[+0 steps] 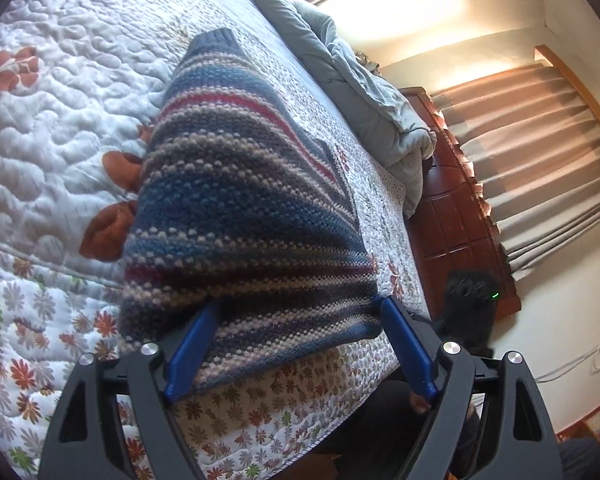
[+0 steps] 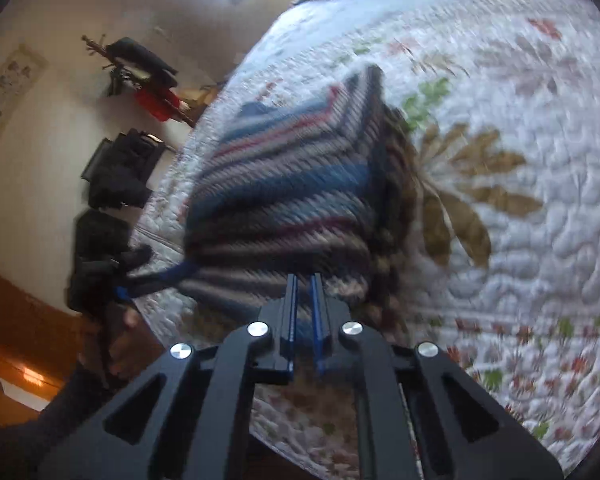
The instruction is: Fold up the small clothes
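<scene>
Where the white quilted floral bedspread [image 1: 60, 128] puckers in stitched waves, lies one chunky knitted sweater striped blue, grey, cream and red [image 1: 236, 208], folded into a blunt wedge. Straddled at its near hem by the left gripper [image 1: 300, 312], blue fingers [image 1: 192, 344] wide. Pinched at that hem by the right gripper [image 2: 303, 280], fingers nearly together; no legible writing.

The striped knitted sweater [image 1: 236, 184] lies on the floral quilted bedspread [image 1: 52, 120], stretching away ahead of the left gripper [image 1: 300, 344], its near hem between the spread fingers. A rumpled grey duvet [image 1: 364, 92] lies beyond, to the right. The right gripper [image 2: 304, 312] meets the sweater's near edge.
</scene>
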A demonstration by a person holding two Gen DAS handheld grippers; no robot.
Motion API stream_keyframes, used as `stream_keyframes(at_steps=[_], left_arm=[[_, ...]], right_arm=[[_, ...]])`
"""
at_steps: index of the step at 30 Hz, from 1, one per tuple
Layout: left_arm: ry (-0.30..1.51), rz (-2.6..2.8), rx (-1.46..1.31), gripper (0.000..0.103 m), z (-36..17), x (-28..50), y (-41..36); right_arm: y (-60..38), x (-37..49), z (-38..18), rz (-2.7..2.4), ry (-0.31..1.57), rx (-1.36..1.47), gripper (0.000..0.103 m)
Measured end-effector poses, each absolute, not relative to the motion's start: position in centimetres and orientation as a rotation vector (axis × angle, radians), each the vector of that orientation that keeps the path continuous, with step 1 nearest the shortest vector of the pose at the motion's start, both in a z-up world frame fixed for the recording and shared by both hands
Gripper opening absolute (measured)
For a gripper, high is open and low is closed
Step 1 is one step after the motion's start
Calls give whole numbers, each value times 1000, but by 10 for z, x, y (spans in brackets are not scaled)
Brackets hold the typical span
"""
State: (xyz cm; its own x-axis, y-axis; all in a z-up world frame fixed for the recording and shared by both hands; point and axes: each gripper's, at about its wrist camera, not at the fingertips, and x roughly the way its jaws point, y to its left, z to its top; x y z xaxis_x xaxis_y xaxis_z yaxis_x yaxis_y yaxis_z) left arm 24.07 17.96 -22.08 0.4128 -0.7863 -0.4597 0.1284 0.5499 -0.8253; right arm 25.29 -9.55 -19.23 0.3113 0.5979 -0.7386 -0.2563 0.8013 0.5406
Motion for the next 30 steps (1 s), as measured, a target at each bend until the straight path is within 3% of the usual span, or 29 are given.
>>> stream_keyframes(at_steps=[2,5,7,8,10,11,14,15,19,24,30], left_arm=[[987,-654,-794,85,-220,241,177],[993,-640,-816,86,-221,242,176],[1001,-610,-830,86,-219,239,177],[1007,-579,-810,86,-215,235,175],[1003,-512,-706,87,-196,223,167],[995,-487,-657,94,-187,213,163],[945,-399,-485,99,-154,169,148],[922,-348,-410,99,-144,152,142],[832,-183,-224,99,-114,89,120],[729,7,-170,99,-86,30,101],[739,36,-166,99,-53,-12,85]], right_arm=[[-105,255,-212,555,1143,400,0],[-115,254,-219,565,1150,484,0],[-116,247,-207,575,1134,496,7],[-116,242,-198,578,1117,483,17],[-118,222,-171,551,1071,442,47],[-121,212,-161,519,1054,437,67],[-123,173,-136,467,1008,400,82],[-123,155,-126,440,983,369,92],[-112,92,-101,369,879,276,99],[-92,36,-92,217,849,155,100],[-67,-10,-55,275,732,-35,100]])
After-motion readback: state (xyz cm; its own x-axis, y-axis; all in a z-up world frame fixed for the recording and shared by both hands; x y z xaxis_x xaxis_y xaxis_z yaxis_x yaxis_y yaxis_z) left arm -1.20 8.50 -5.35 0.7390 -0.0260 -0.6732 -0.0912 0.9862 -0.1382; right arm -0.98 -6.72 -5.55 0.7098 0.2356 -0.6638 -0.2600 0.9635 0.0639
